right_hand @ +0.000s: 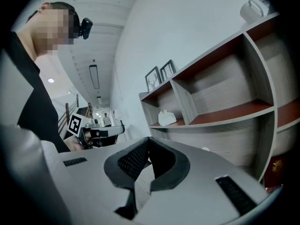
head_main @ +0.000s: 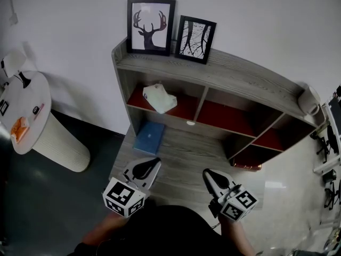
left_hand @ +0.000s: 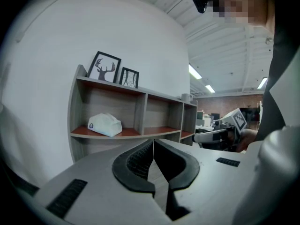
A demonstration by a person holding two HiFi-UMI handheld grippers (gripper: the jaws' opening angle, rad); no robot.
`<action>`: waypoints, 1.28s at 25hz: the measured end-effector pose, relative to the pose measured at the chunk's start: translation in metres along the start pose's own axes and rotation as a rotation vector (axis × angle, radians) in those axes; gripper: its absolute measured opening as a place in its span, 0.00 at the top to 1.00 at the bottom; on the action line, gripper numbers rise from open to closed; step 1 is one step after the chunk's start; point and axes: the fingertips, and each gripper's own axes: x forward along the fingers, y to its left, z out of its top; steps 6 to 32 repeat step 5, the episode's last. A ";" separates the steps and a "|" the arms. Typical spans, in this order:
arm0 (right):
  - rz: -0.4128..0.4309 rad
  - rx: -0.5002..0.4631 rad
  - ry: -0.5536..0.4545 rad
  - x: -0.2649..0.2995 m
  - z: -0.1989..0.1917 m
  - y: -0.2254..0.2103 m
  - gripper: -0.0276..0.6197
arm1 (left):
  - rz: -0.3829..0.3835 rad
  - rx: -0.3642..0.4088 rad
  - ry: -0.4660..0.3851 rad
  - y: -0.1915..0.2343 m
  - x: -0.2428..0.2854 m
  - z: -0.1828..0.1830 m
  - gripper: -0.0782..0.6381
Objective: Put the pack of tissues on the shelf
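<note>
Overhead first: finds the pack of tissues already lying in the top-left bay of the shelf, on its red floor, long axis running roughly ten to four o'clock. Puts it at twelve o'clock from the left gripper and about eleven from the right gripper, well apart from both, somewhat nearer the left. Shows both grippers held low by the body, side by side, aimed toward the shelf and close to level.

Next, along the left gripper: sees jaws pressed together with nothing between them. Places the pack at about ten o'clock from the tips, far off in its bay. Catches the right gripper out at three o'clock.

Lastly, along the right gripper: sees jaws likewise closed on nothing. Places the pack at about one o'clock, small and distant. Reads, on this evidence, as a placement already made; probably calls for no further reach.
</note>
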 end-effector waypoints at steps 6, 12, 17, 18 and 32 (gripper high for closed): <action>0.003 0.001 0.006 -0.001 -0.002 -0.003 0.93 | -0.001 0.001 0.000 -0.002 0.004 0.000 0.87; 0.003 0.001 0.006 -0.001 -0.002 -0.003 0.93 | -0.001 0.001 0.000 -0.002 0.004 0.000 0.87; 0.003 0.001 0.006 -0.001 -0.002 -0.003 0.93 | -0.001 0.001 0.000 -0.002 0.004 0.000 0.87; 0.003 0.001 0.006 -0.001 -0.002 -0.003 0.93 | -0.001 0.001 0.000 -0.002 0.004 0.000 0.87; 0.003 0.001 0.006 -0.001 -0.002 -0.003 0.93 | -0.001 0.001 0.000 -0.002 0.004 0.000 0.87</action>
